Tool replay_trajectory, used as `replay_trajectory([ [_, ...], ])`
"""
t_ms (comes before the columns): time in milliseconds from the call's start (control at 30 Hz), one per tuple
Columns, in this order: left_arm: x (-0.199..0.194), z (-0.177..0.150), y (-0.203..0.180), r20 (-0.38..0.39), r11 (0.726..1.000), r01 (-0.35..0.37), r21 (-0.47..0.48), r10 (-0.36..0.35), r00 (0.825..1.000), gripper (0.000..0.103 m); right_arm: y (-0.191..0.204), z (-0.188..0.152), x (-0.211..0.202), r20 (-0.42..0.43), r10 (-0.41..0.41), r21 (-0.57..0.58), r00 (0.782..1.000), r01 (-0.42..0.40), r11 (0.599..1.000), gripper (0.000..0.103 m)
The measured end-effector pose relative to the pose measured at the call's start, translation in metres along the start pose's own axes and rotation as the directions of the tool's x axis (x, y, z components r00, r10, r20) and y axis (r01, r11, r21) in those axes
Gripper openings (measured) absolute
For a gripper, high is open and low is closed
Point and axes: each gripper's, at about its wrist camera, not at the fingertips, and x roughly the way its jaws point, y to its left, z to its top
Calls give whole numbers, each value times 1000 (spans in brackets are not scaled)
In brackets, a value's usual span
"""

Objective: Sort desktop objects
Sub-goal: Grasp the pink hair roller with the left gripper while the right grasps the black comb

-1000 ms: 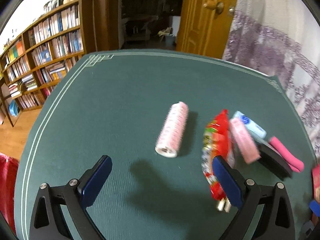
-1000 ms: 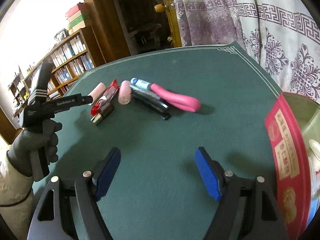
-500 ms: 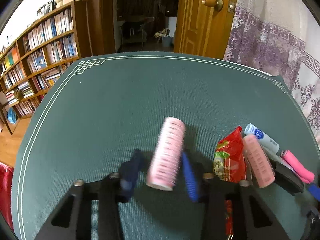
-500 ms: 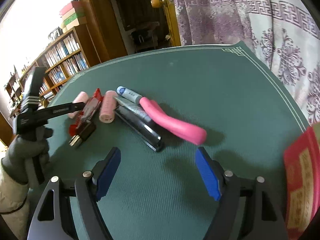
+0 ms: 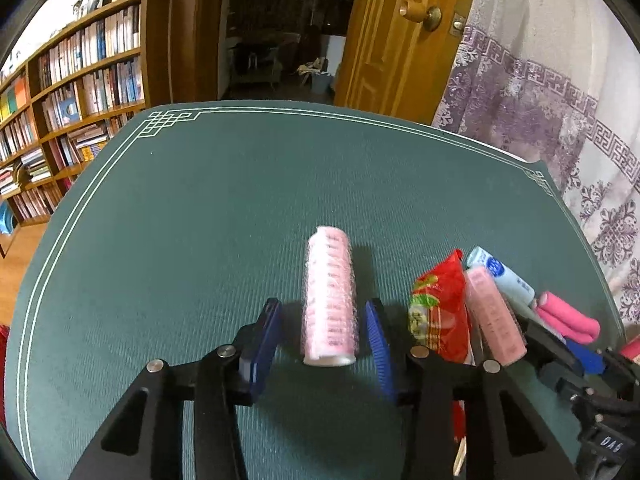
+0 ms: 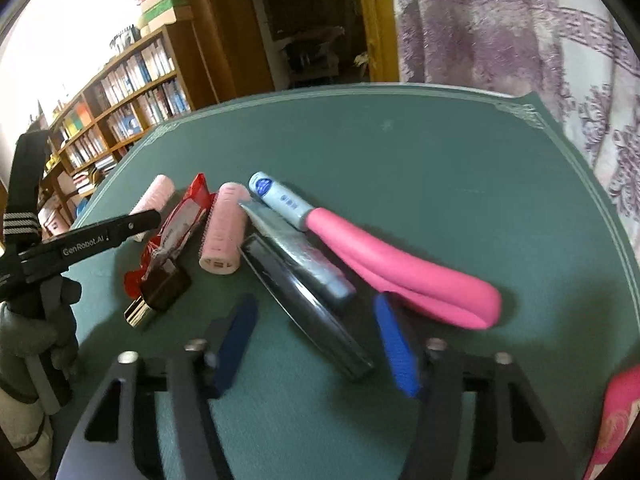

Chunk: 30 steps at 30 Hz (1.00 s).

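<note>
A pink hair roller (image 5: 330, 300) lies on the green table mat (image 5: 200, 240), pointing away from me. My left gripper (image 5: 322, 308) straddles it with jaws opening and a thin gap showing at each blue pad. To its right lie a red snack packet (image 5: 440, 316), a second pink roller (image 5: 494, 316) and a blue-white tube (image 5: 500, 272). In the right wrist view, my right gripper (image 6: 316, 304) is closing around the near end of a long black case (image 6: 312, 316), pads clear of it. A pink curved handle (image 6: 400, 260) lies just right of it.
A silvery tube (image 6: 296, 252) rests against the black case. A small black item with a gold end (image 6: 160, 292) sits beside the red packet (image 6: 180, 224). A gloved hand (image 6: 36, 328) holds the left gripper. A red box (image 6: 612, 420) is at the lower right. Bookshelves, a door and a curtain surround the table.
My left gripper came down over the pink roller, narrowed sharply, then widened a little. My right gripper moved in to the pile, and its jaws narrowed around the black case.
</note>
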Motion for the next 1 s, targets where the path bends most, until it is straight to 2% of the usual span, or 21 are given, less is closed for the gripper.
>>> replay_trajectory([
  [100,5,6,-2,-3,1000,-14,5,14,1000,48,9,-3,1,3,-59,-39,998,59,997,38],
  [167,8,8,-5,-2,1000,-27,13,27,1000,48,13,-9,-3,4,-69,-52,998,70,996,26],
  [200,9,8,-6,-2,999,-34,18,34,999,46,13,-11,-5,-1,-57,-49,998,57,997,23],
  [233,8,8,-7,1,998,-48,28,48,999,32,13,-14,-7,-2,-46,-42,999,46,998,19],
  [267,8,8,-7,2,997,-59,41,59,998,26,12,-18,-10,-6,-35,-34,999,34,999,18],
  [400,1,3,-6,-3,999,-38,39,38,999,26,6,-36,-25,-13,21,28,1000,-21,999,18],
  [600,-20,-15,-9,4,999,-21,44,21,1000,26,1,-56,-55,12,53,53,998,-54,997,17],
  [800,-59,-42,-13,26,999,0,51,-1,1000,26,1,-78,-79,21,40,50,999,-41,998,17],
  [1000,-88,-83,-26,16,997,28,78,-30,999,26,5,-106,-93,-6,26,36,1000,-26,999,17],
])
